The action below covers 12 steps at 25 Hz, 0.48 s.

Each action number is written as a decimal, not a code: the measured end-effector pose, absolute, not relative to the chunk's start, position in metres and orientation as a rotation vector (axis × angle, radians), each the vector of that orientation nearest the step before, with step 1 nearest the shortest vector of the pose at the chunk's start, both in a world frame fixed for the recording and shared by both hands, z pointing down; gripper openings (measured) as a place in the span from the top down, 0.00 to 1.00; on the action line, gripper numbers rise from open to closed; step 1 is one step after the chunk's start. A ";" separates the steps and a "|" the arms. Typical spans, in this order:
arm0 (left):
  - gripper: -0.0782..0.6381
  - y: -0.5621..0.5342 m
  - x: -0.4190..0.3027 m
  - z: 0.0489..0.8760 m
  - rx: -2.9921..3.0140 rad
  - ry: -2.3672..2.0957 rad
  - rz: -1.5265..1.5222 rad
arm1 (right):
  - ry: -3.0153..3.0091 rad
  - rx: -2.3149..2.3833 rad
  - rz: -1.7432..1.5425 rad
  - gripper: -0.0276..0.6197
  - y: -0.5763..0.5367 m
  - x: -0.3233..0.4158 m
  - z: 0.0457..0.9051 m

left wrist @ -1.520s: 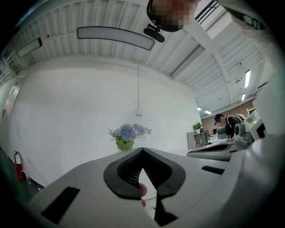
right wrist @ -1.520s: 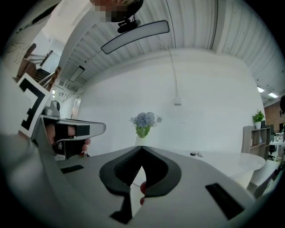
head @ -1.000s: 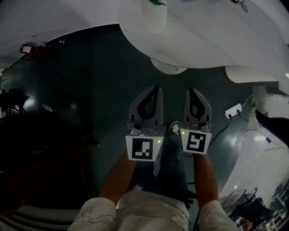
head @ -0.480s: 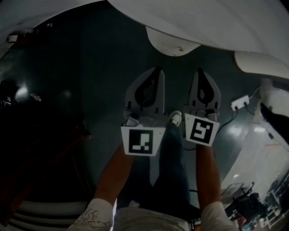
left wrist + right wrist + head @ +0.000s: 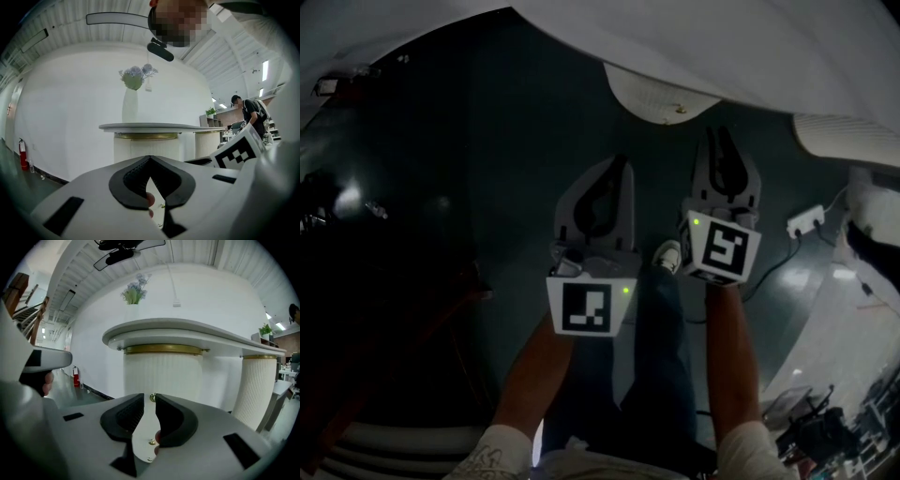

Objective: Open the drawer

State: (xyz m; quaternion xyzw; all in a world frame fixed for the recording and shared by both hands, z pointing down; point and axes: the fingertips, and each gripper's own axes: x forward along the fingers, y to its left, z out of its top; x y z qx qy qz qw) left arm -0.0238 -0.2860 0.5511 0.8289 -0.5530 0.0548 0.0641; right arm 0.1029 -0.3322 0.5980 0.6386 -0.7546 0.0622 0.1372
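The white ribbed round pedestal [image 5: 161, 373] under the white tabletop [image 5: 187, 331] carries small gold drawer knobs. One gold knob [image 5: 152, 398] shows just beyond the tips of my right gripper [image 5: 149, 396]. That gripper's jaws are opening, with a narrow gap and nothing pressed between the pads. In the head view the right gripper [image 5: 724, 136] reaches toward the pedestal [image 5: 661, 94], ahead of the left gripper [image 5: 622, 166]. My left gripper [image 5: 150, 158] is shut and empty, held short of the pedestal [image 5: 147, 147].
A vase of pale flowers [image 5: 133, 91] stands on the tabletop. A second ribbed pedestal [image 5: 258, 385] is to the right. A white power strip [image 5: 811, 221] lies on the dark floor at right. A fire extinguisher [image 5: 23, 154] stands by the far wall.
Both grippers have sunk lower in front of the pedestal. The right gripper has moved forward toward it, and its jaws, shut before, now stand apart.
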 end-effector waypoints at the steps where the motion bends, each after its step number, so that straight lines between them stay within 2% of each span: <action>1: 0.90 -0.286 -0.025 0.552 2.500 -1.673 0.165 | -2.180 1.852 0.190 0.83 -0.338 0.104 0.600; 12: 0.90 -0.285 -0.030 0.546 2.499 -1.689 0.138 | -2.101 1.857 0.243 0.75 -0.387 0.106 0.624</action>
